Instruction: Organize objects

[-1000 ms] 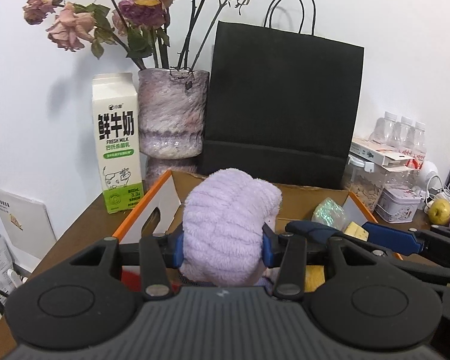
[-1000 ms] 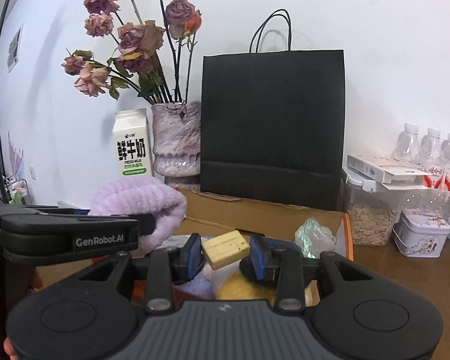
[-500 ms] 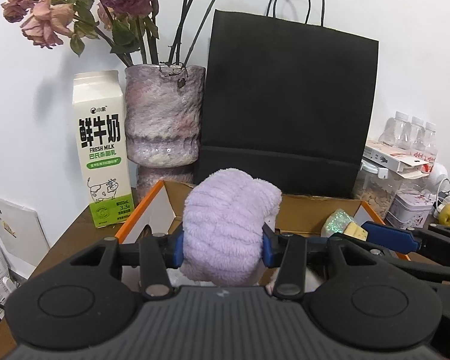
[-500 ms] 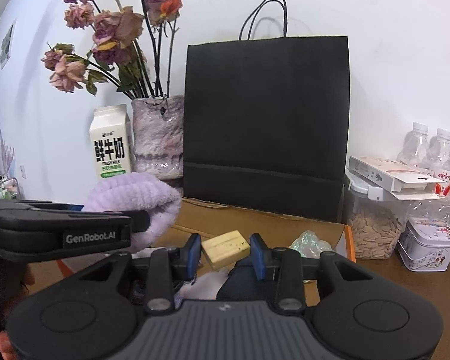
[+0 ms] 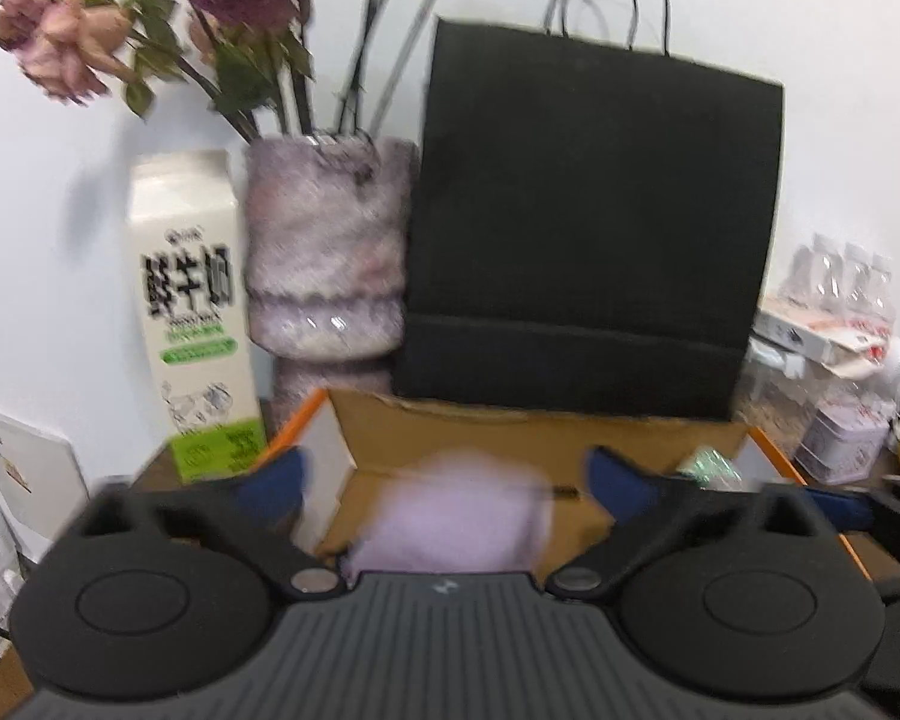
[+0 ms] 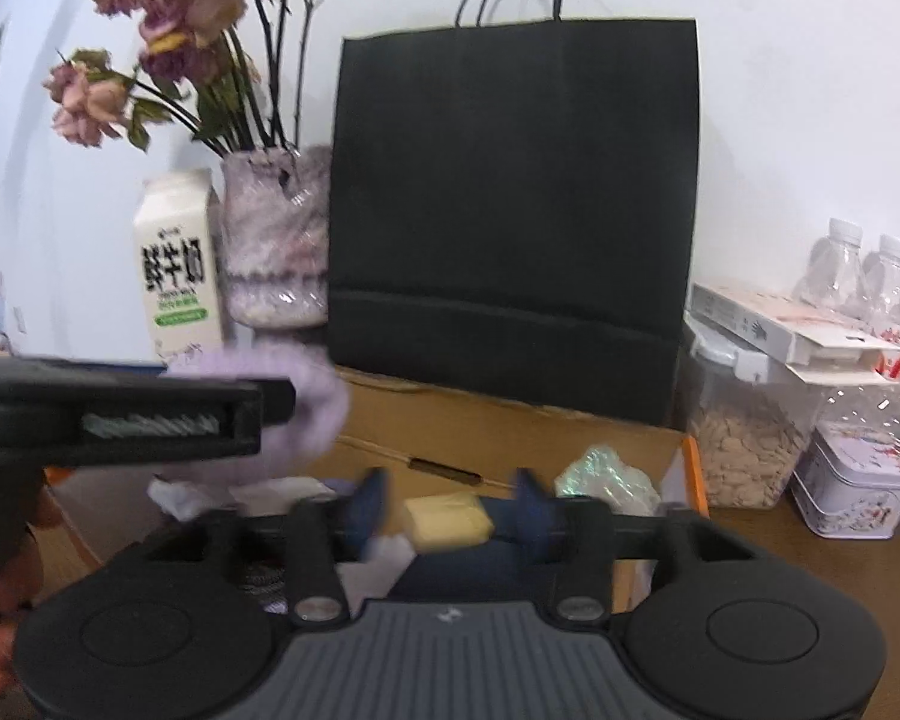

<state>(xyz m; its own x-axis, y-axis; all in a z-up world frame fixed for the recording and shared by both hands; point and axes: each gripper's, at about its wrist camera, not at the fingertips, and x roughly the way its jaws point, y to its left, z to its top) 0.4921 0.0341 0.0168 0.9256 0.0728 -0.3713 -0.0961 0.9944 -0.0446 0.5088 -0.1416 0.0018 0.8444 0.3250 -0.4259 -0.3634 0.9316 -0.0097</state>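
My left gripper (image 5: 444, 474) is open wide over a cardboard box (image 5: 498, 426) with orange edges. A fluffy purple cloth (image 5: 456, 510) is blurred between and below its blue fingers, free of them. In the right wrist view the cloth (image 6: 318, 408) hangs beside the left gripper body (image 6: 120, 414). My right gripper (image 6: 447, 498) has opened; a yellow block (image 6: 447, 519) sits blurred between its fingers with gaps on both sides, over the box (image 6: 510, 426).
A black paper bag (image 5: 588, 240) stands behind the box. A milk carton (image 5: 192, 312) and a vase of dried roses (image 5: 327, 252) stand at back left. A nut jar (image 6: 744, 438), a tin (image 6: 852, 492) and water bottles (image 6: 870, 276) stand on the right. A shiny wrapper (image 6: 606, 474) lies in the box.
Both grippers have opened. The purple cloth has dropped from the left fingers toward the box, and the yellow block has slipped lower between the right fingers.
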